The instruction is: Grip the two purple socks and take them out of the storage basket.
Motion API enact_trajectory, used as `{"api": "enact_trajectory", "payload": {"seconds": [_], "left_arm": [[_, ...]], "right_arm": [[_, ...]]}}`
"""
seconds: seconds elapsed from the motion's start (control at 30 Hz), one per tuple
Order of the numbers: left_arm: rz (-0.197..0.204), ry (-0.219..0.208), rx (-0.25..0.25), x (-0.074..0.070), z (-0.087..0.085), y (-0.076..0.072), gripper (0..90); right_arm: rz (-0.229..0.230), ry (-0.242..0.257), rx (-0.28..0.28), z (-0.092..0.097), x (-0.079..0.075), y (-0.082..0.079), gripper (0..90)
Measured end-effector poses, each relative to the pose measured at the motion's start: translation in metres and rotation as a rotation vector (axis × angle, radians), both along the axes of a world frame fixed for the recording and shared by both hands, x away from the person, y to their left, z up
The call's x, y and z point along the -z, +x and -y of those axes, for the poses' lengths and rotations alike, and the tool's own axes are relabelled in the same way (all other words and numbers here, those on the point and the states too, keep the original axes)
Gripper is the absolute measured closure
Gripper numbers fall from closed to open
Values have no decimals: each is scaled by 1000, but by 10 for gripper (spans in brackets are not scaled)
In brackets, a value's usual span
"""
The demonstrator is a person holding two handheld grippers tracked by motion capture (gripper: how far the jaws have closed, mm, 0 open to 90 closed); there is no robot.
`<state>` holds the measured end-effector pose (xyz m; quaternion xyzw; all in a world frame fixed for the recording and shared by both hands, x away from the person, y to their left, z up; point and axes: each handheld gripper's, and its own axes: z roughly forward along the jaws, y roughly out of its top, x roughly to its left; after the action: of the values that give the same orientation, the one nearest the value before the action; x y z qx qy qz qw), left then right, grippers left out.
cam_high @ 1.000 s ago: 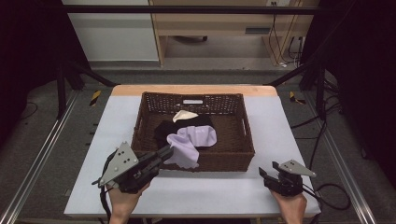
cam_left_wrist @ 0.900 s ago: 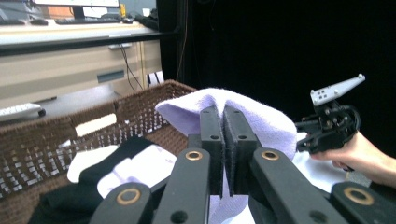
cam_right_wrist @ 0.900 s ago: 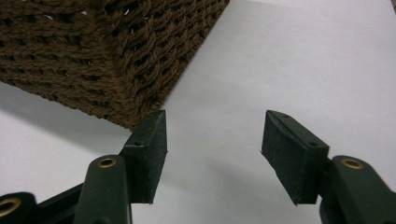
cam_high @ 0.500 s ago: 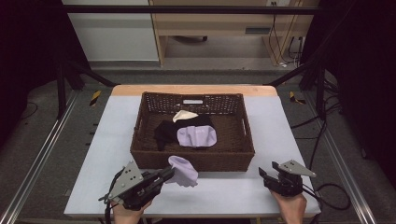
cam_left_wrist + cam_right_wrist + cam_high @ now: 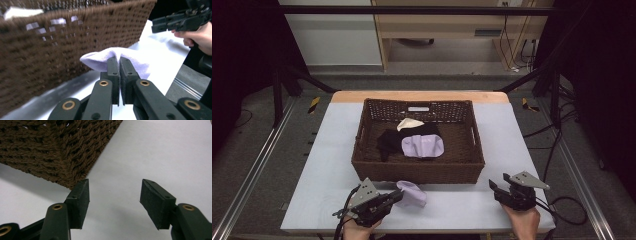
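Note:
My left gripper (image 5: 398,196) is low over the table's front, just ahead of the wicker basket (image 5: 419,172), and is shut on a small lilac cloth (image 5: 413,194) that rests on the tabletop. In the left gripper view the jaws (image 5: 119,60) pinch a fold of that lilac cloth (image 5: 97,58) with the basket wall (image 5: 50,45) right behind it. My right gripper (image 5: 495,187) is at the front right of the table, open, with nothing between its jaws (image 5: 114,191) beside the basket's corner (image 5: 55,150).
Inside the basket lie a second lilac cloth (image 5: 423,146), a black cloth (image 5: 388,141) and a cream cloth (image 5: 409,123). The white tabletop (image 5: 327,150) borders the basket on both sides. A hand with the right gripper (image 5: 175,20) shows in the left gripper view.
My left gripper has come down and back toward the table's front edge, bringing the lilac cloth over the basket's front wall onto the table. The right gripper has stayed put.

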<state>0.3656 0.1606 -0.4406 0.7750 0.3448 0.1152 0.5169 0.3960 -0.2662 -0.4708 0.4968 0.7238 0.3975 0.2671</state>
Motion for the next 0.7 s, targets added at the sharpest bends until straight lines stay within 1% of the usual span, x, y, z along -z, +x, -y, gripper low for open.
{"api": "enact_trajectory", "payload": {"seconds": [0.07,0.1,0.2,0.33,0.5,0.53,0.63,0.7], "left_arm": [[-17,18,0,5,3,3,861],[-25,35,-3,10,6,5,857],[-33,45,-2,13,8,7,848],[-49,68,-6,16,10,8,787],[-34,56,-23,10,5,6,718],[-26,52,-31,7,4,5,695],[1,45,-45,-1,1,4,667],[15,39,-50,-8,-1,3,663]], "right_arm": [[-5,5,3,0,0,0,405],[-4,7,3,0,0,-1,405],[-7,7,3,0,0,-1,405],[-1,3,2,0,0,0,405],[-7,11,3,0,0,-1,404],[-8,12,3,0,-1,-1,404],[-8,12,4,0,0,-1,404],[-9,13,4,0,0,0,404]]}}
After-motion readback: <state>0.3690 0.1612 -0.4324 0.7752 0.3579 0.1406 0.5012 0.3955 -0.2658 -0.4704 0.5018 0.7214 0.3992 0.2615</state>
